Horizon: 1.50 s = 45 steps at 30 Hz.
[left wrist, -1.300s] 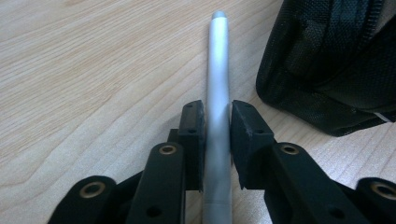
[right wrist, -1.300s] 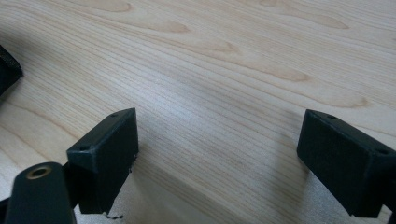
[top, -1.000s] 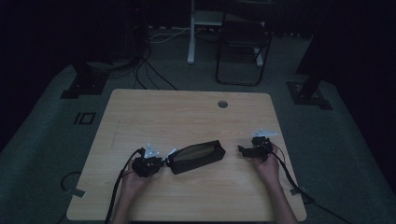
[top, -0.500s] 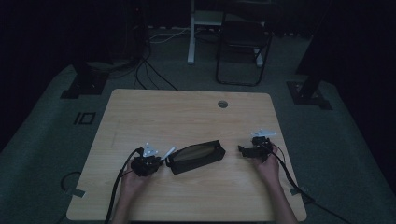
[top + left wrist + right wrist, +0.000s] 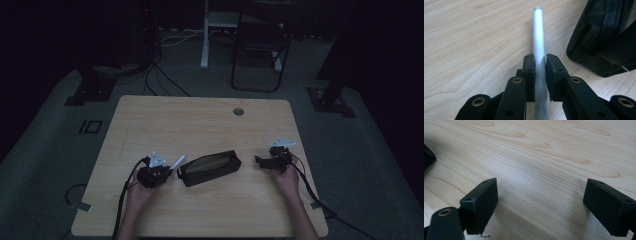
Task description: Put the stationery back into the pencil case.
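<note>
Overhead view; two close table-level (image 5: pixel 200 120) views

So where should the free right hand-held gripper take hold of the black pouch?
Probably at the pouch's right end, coming in level from the right. The pouch lies long across the table with that narrow end toward the open right hand-held gripper, and nothing lies between them. The left hand-held gripper, shut on the silver pen, crowds the other end.

Matt silver pen (image 5: pixel 539 47), black woven-cloth pouch (image 5: pixel 606 37), pale wood-grain table (image 5: pixel 474 37)
</note>
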Available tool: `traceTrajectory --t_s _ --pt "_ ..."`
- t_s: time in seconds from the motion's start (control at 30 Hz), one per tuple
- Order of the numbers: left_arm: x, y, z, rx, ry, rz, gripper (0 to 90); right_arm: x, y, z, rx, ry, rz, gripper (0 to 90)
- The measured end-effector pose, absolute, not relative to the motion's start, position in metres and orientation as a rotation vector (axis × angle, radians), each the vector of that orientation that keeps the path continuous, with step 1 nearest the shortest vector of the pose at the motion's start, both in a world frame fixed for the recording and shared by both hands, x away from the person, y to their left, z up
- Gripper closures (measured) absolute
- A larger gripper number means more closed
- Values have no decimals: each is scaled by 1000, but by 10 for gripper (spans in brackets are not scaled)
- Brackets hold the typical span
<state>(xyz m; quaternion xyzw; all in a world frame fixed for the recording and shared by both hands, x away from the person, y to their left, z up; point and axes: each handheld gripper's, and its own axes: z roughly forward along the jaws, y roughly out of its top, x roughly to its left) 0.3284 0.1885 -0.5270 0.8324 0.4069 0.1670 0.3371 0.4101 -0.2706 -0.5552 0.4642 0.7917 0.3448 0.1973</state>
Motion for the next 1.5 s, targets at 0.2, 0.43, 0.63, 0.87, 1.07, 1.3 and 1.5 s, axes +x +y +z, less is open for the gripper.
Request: traceTrajectory --t_s 0.2,0.43,0.63,0.87,1.07,1.3,1.5 --pt "327 190 -523 2168 1057 445 786 410 -271 -555 1300 2216 965 126" --pt "325 191 -517 2160 1047 452 786 410 -271 -555 1300 2216 965 126" --pt "322 191 -509 2153 1024 454 786 410 -271 -555 1301 2216 965 127" --pt "320 191 -502 2146 1007 461 786 410 -271 -555 1300 2216 965 126" --pt "319 191 -499 2140 1001 457 786 410 -271 -555 1300 2216 965 126" --pt "318 192 -491 2142 988 473 786 410 -271 -555 1300 2216 965 127" --pt "317 193 -484 2144 979 485 786 410 -271 -555 1300 2216 965 126"
